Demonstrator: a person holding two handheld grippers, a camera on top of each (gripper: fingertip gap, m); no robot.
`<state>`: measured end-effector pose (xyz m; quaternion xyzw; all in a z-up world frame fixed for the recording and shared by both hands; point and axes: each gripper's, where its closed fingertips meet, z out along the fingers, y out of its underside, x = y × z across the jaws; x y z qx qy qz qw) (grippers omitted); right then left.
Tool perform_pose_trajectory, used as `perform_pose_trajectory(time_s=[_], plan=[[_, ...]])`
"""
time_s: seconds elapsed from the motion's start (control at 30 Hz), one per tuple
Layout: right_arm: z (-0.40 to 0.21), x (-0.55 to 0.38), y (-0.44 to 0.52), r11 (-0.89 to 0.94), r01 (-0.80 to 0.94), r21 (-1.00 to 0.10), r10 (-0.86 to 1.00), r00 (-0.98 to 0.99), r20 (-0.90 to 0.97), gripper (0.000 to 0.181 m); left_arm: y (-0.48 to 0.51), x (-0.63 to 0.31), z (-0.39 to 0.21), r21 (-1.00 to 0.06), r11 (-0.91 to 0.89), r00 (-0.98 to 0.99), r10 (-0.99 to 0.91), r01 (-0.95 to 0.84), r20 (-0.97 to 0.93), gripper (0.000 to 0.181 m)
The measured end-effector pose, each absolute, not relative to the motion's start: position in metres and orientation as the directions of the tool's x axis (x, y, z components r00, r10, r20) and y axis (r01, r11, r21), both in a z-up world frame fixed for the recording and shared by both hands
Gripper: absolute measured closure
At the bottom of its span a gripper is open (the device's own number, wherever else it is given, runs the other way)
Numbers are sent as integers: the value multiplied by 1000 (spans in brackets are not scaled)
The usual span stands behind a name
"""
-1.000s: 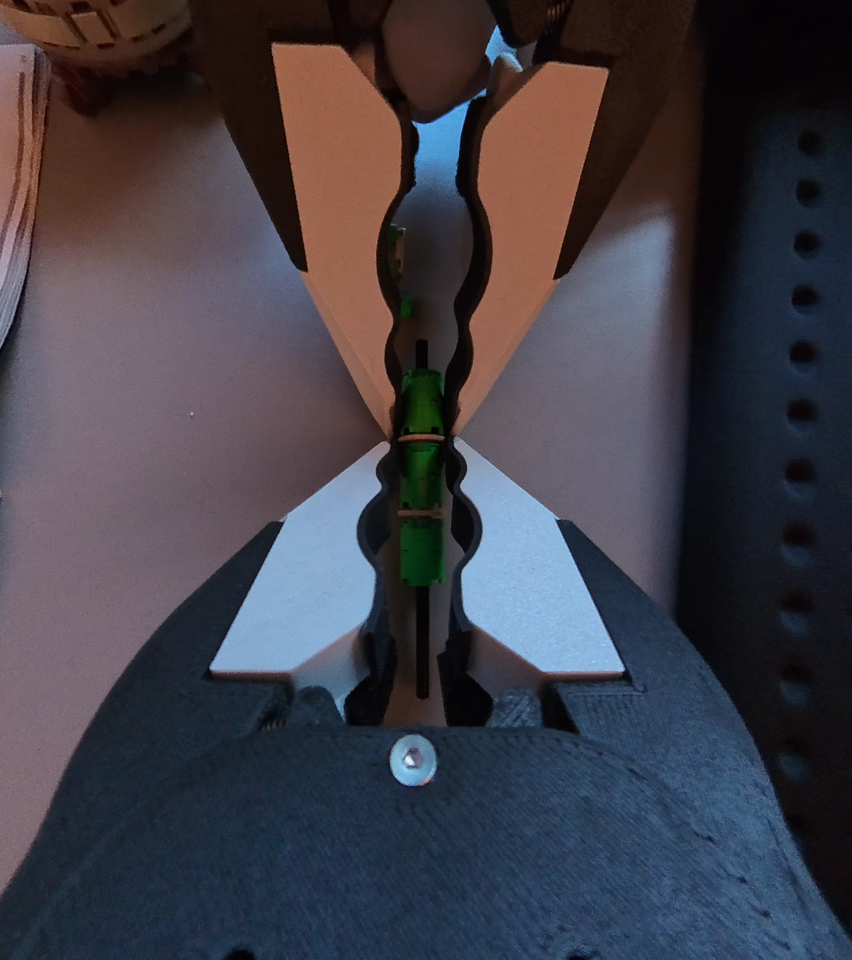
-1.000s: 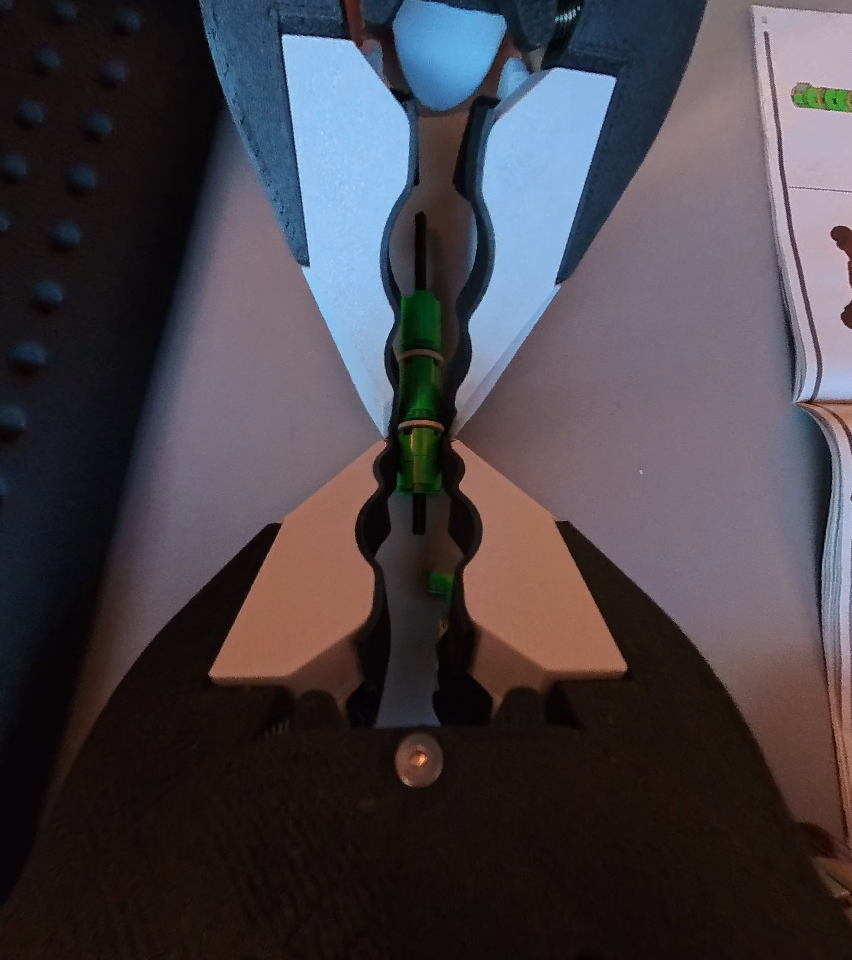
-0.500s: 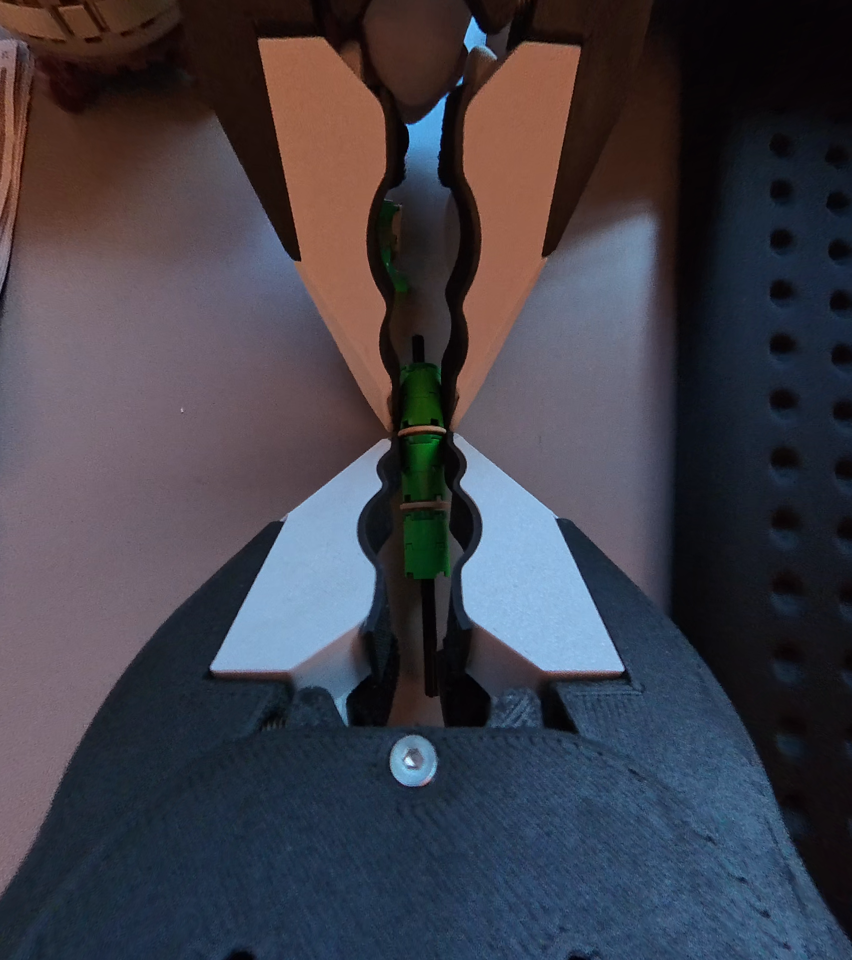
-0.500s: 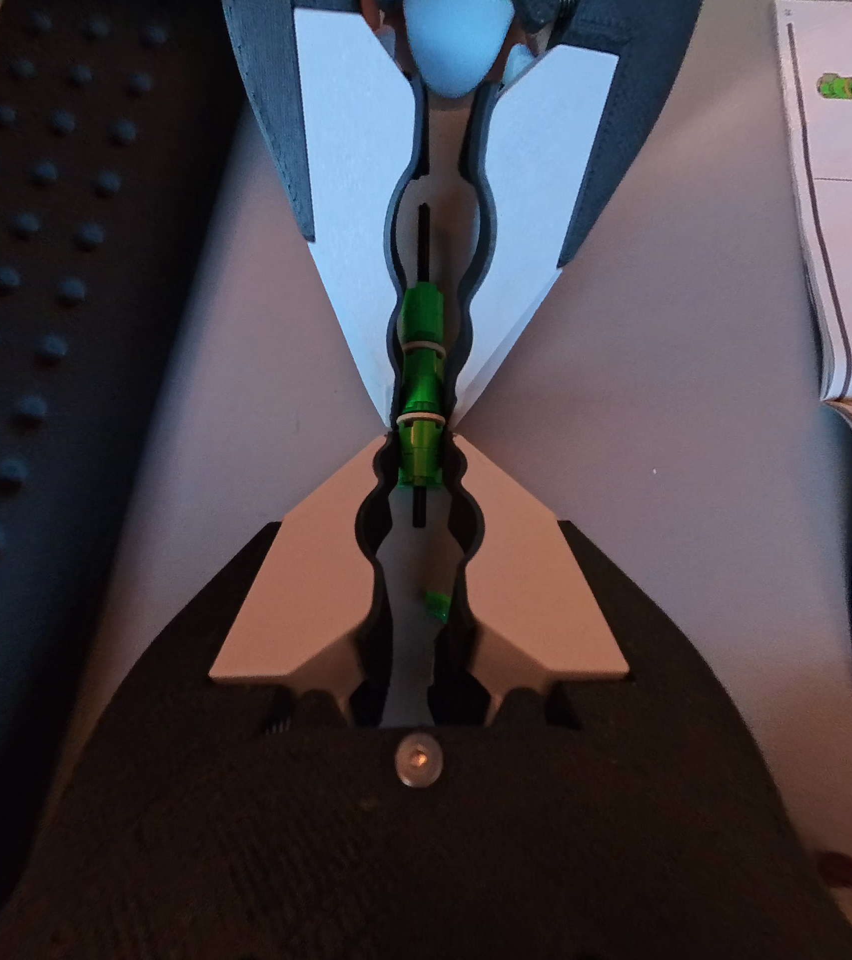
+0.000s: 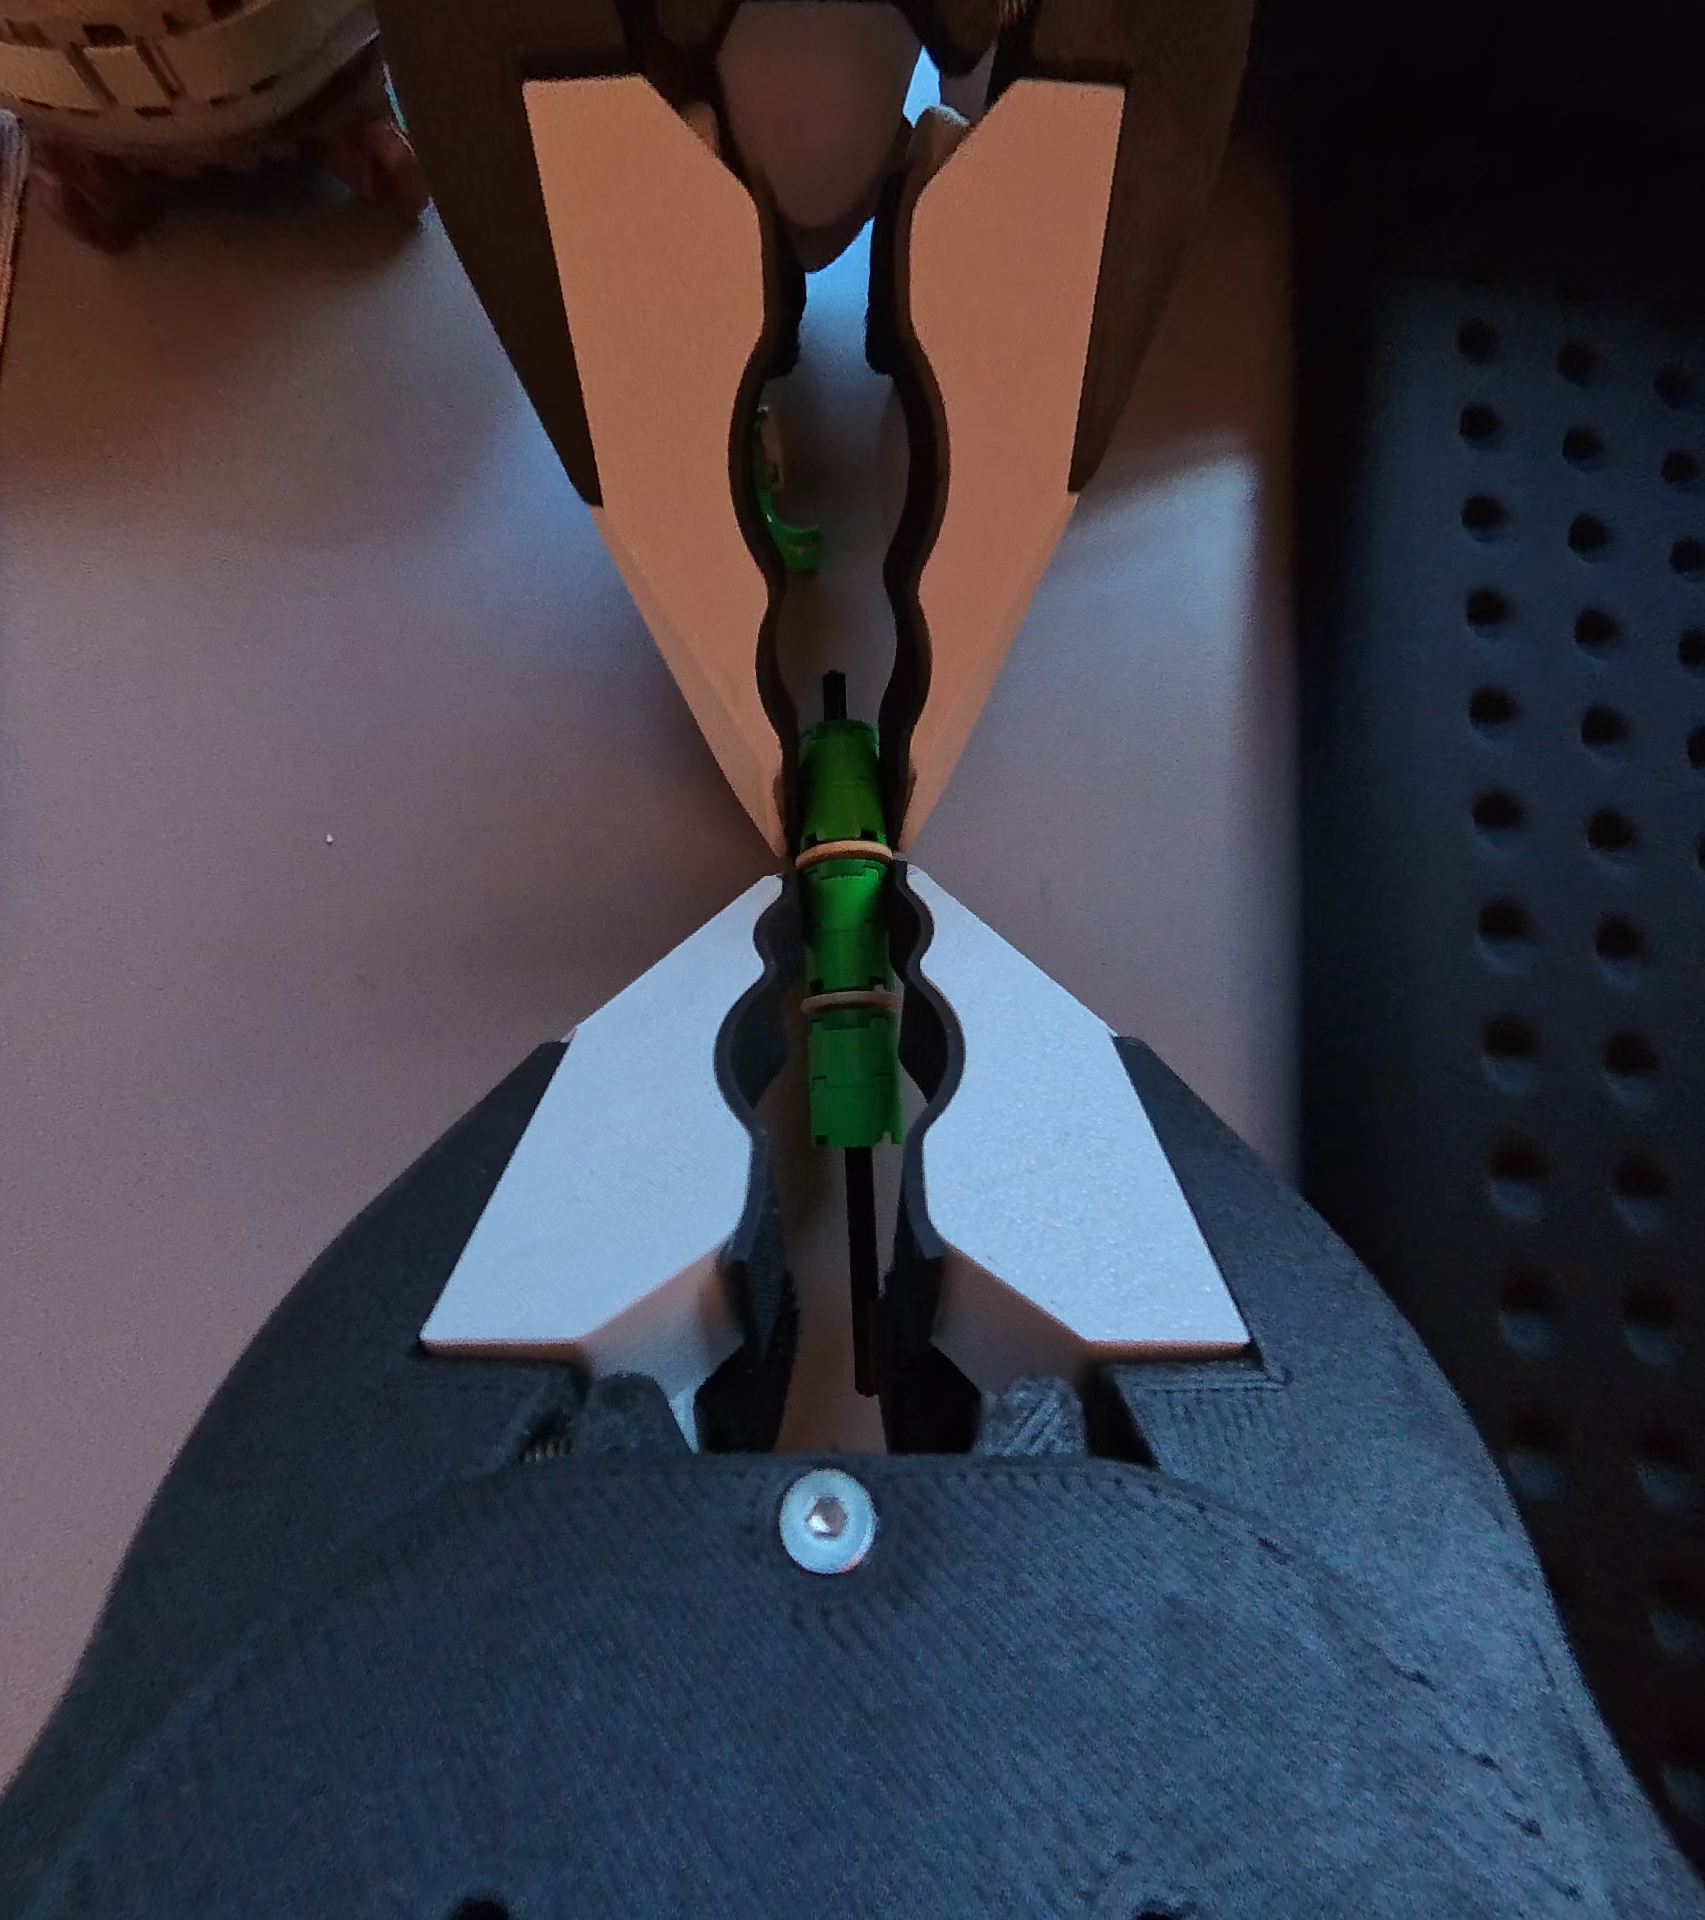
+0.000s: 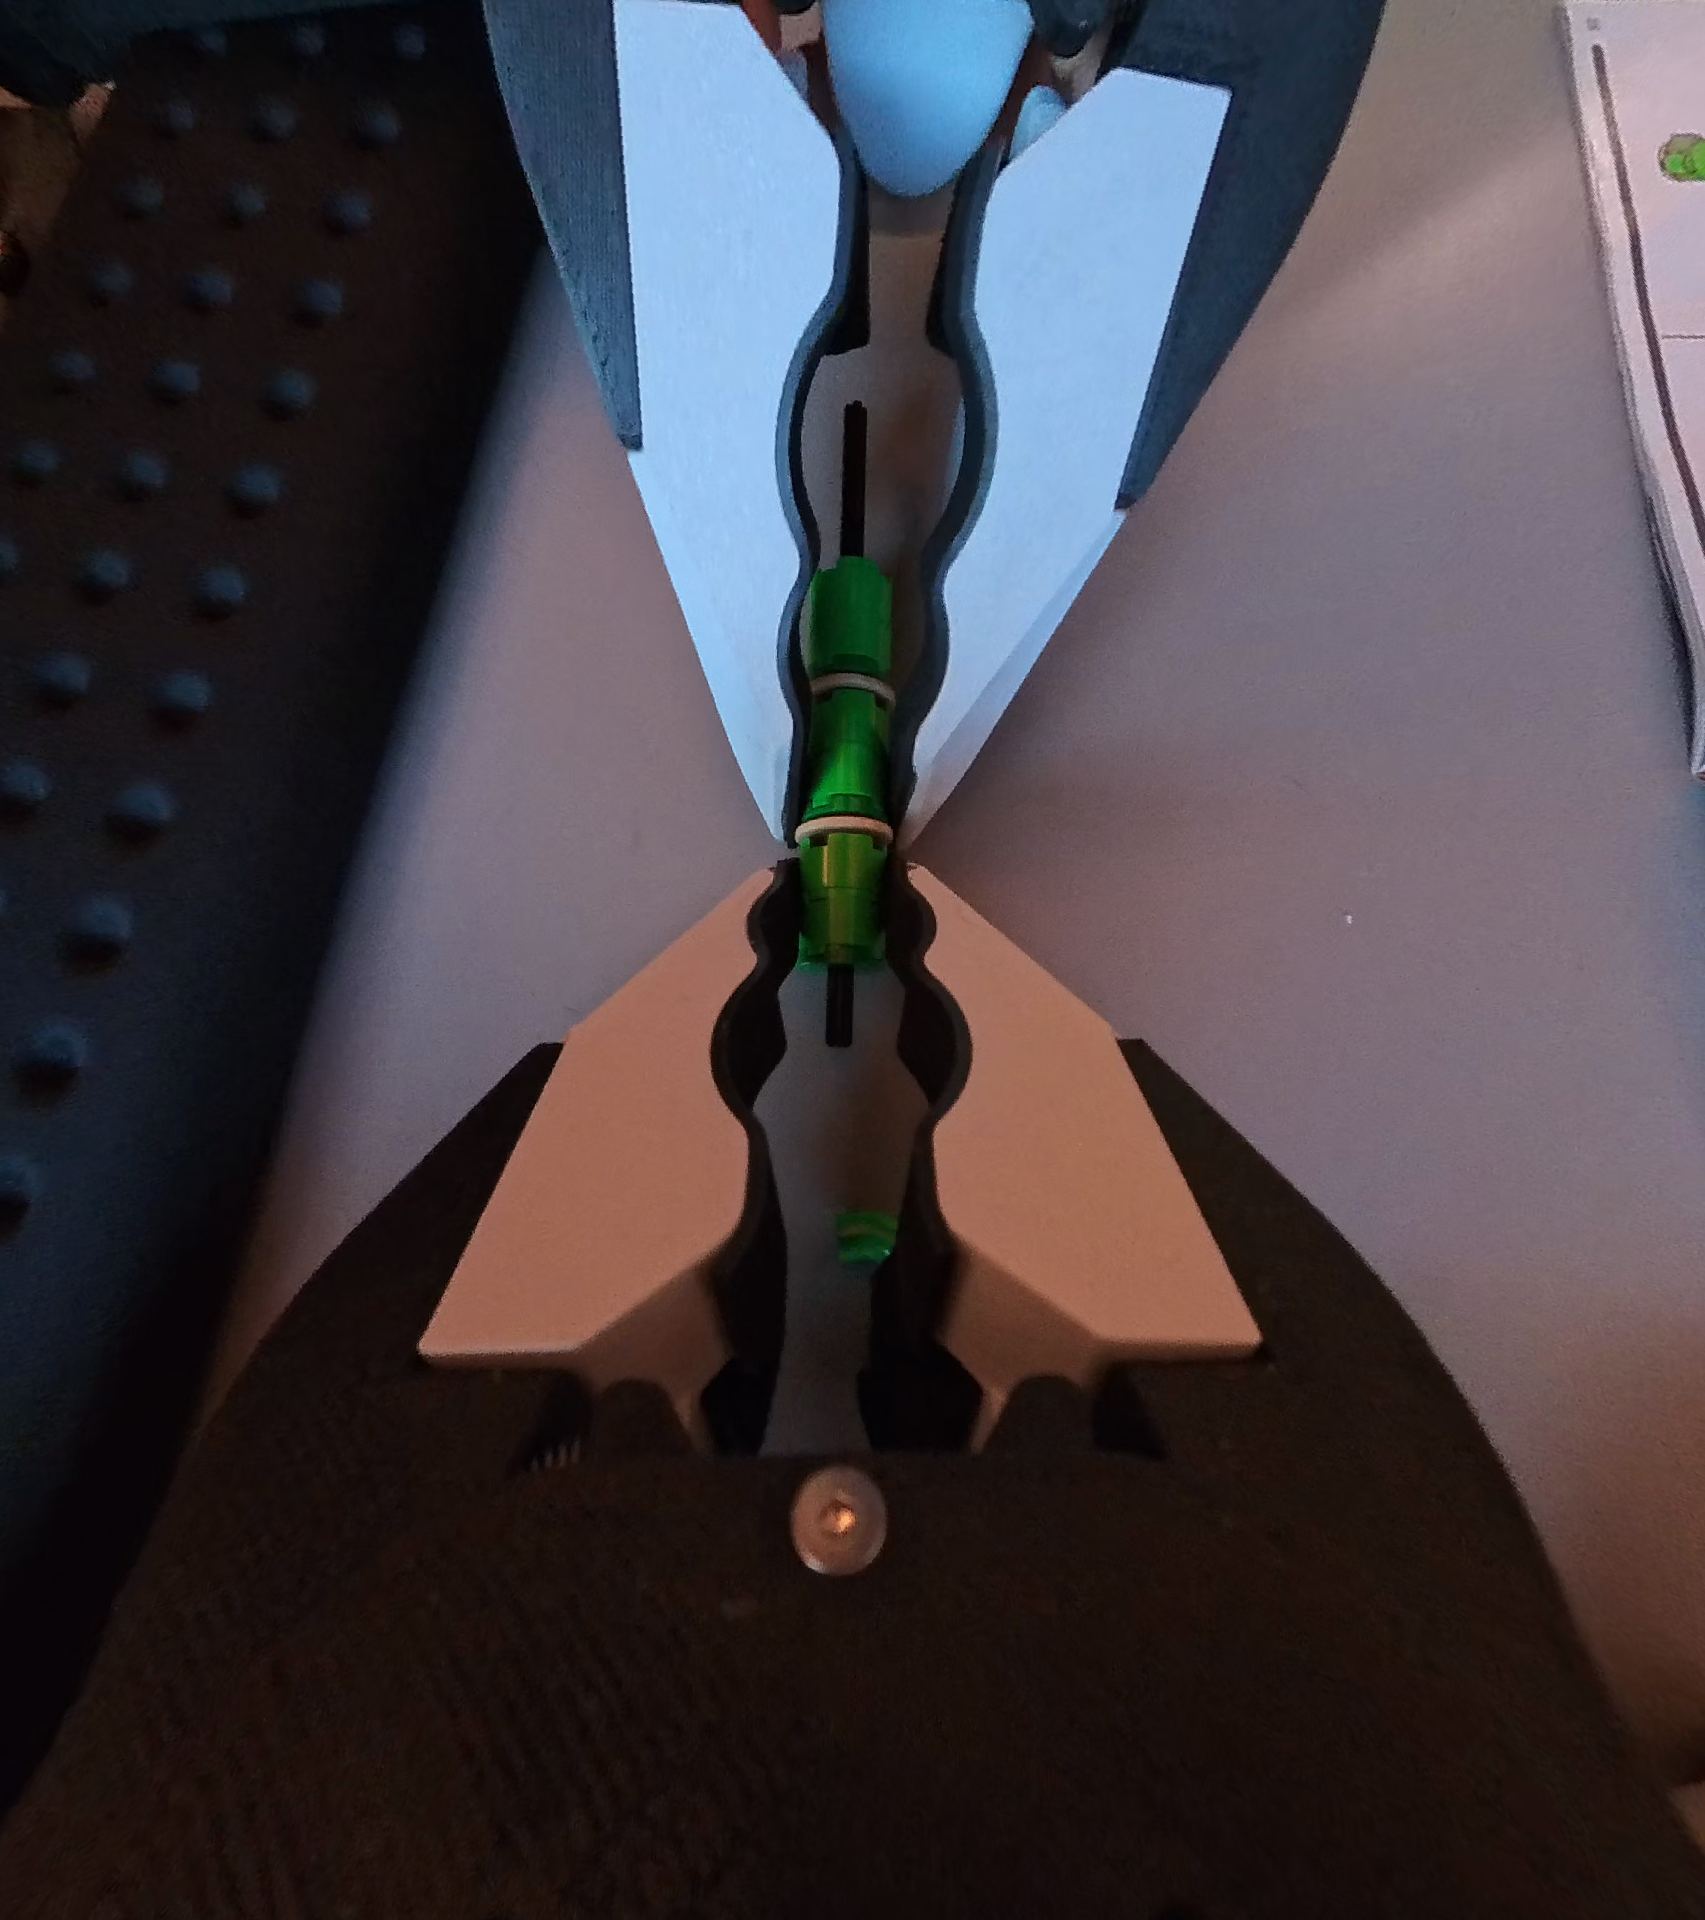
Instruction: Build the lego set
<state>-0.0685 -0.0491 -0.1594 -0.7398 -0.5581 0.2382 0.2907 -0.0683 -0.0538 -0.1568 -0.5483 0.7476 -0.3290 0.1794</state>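
Between two grippers meeting tip to tip above a pale table (image 5: pixel 256 727): a black axle threaded with green pieces (image 5: pixel 843 935), cream rings between them. Left gripper (image 5: pixel 843 883) jaws clamp the pieces; right gripper (image 6: pixel 843 883) jaws clamp their other end. Loose green piece (image 6: pixel 863 1236) below. Booklet (image 6: pixel 1700 416) and dark studded mat (image 5: pixel 1596 831) alongside.

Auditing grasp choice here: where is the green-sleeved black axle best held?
On its green sleeves, not the thin black axle ends: the sleeves are thicker and fill the fingertips. Come in along its length, from either end, as the left gripper and right gripper do, closing across the round sides.
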Motion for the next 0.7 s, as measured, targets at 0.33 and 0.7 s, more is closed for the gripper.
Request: perform_pose_trajectory(time_s=[0.33,0.7], plan=[[-159,-68,-53,-220,674,-705,965,258,-54,164,-57,-69,-156,-690,182,-344,-934,-700,102,165],[-162,-65,-51,-239,678,-695,962,264,-73,165,-59,-64,-159,-687,173,-333,-937,-706,105,157]])
